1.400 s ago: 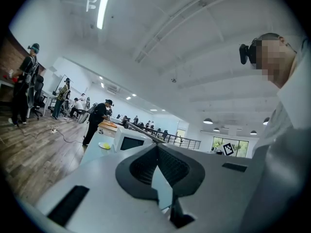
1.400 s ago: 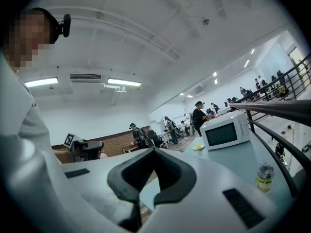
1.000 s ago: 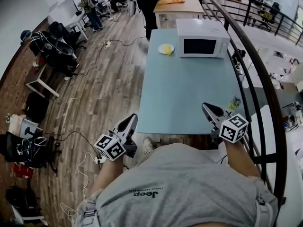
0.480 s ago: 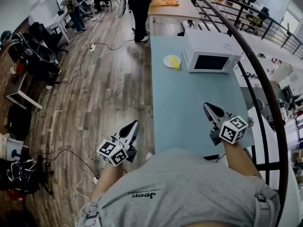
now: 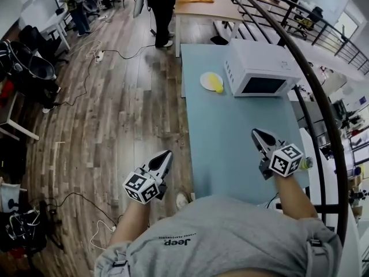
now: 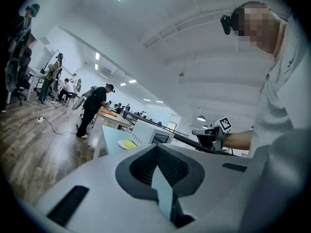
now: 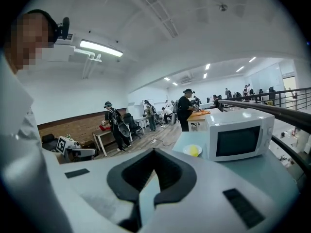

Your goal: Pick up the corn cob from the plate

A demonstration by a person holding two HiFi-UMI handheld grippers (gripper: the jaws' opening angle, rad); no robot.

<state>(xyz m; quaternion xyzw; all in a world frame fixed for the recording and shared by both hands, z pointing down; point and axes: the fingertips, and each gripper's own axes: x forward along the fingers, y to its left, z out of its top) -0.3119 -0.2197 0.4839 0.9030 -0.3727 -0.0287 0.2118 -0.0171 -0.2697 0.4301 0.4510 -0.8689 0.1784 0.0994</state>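
Observation:
A yellow corn cob [image 5: 217, 83] lies on a white plate [image 5: 206, 81] at the far end of the light blue table [image 5: 230, 137], just left of the microwave. The same corn cob [image 7: 195, 151] and plate [image 7: 187, 151] show small in the right gripper view, and the plate [image 6: 127, 144] shows in the left gripper view. My left gripper [image 5: 166, 155] is shut and empty, held over the wooden floor left of the table's near corner. My right gripper [image 5: 257, 135] hangs over the table's near right part, jaws together, nothing in them. Both are far from the plate.
A white microwave [image 5: 260, 69] stands at the table's far right. A dark railing [image 5: 314, 88] runs along the right side. A person in black [image 5: 158, 4] stands past the table's far end by a wooden table [image 5: 205, 4]. Cables [image 5: 86, 68] and bags lie on the floor at left.
The view has moved forward along the table: plate, corn cob and microwave now sit nearer. Both grippers went forward with me, still shut and empty.

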